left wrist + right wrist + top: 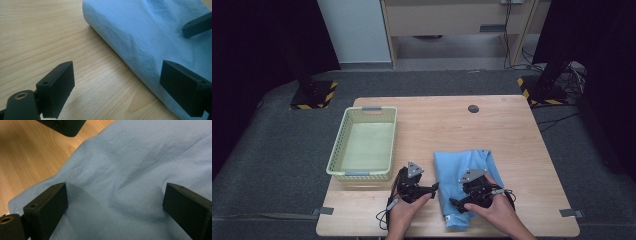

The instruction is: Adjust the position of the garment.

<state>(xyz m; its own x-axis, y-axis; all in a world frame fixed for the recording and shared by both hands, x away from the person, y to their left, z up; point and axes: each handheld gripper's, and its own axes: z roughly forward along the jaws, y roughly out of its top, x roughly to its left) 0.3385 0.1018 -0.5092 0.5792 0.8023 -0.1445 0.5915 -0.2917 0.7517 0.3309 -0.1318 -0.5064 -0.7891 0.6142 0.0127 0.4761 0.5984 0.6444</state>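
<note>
A folded light-blue cloth [464,167] lies on the wooden table [492,125], near the front edge. My left gripper [427,189] sits just left of the cloth, pointing at its left edge. In the left gripper view the left gripper [117,77] is open, with one jaw over bare wood and the other over the cloth's [150,37] folded edge. My right gripper [462,200] hovers over the cloth's front part. In the right gripper view the right gripper [115,200] is open and wide, with wrinkled blue cloth [140,165] below and between its jaws and nothing pinched.
A pale green plastic basket [337,150] stands at the table's left, just behind my left gripper. A small dark disc [473,108] sits near the far edge. Bare wood stretches beyond and to the right of the cloth.
</note>
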